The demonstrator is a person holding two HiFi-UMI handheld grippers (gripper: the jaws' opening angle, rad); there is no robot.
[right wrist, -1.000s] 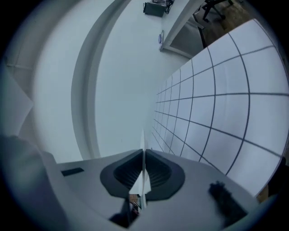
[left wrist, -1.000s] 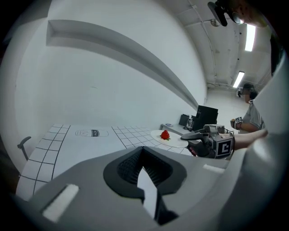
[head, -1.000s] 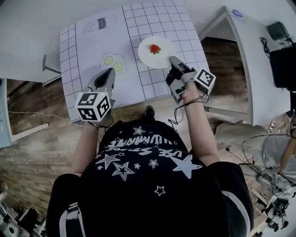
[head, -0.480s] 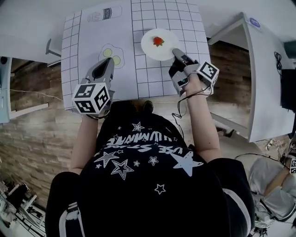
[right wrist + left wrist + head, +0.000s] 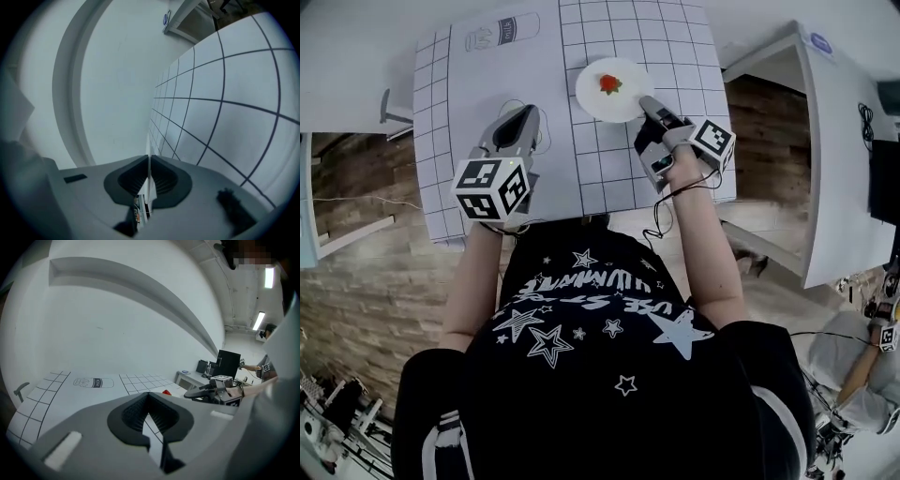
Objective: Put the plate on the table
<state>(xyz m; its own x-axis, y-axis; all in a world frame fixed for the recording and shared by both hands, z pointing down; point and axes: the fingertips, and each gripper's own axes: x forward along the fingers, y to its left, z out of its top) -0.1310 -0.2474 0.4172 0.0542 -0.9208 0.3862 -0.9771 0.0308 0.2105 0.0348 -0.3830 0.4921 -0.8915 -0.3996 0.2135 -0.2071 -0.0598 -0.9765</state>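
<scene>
- Head view: your right gripper (image 5: 647, 101) is clamped on the near-right rim of the plate (image 5: 592, 94). The plate sits over the far right part of the desk (image 5: 487, 84), face up, with a strawberry (image 5: 609, 84) near its middle. It is round, so it has no long axis. You cannot tell from here whether it touches the desk. Your left gripper (image 5: 525, 117) hangs over the desk well to the plate's left.
- Left gripper view: your left gripper (image 5: 149, 397) has its jaws together, with nothing in them. The strawberry (image 5: 167, 392) just peeks over the jaws, and the plate under it is hidden.
- Right gripper view: your right gripper (image 5: 149, 161) pinches the plate (image 5: 148, 145), seen edge-on as a thin white sliver parallel to the gridded desk (image 5: 225, 117). The rest of the plate is hard to make out.
</scene>
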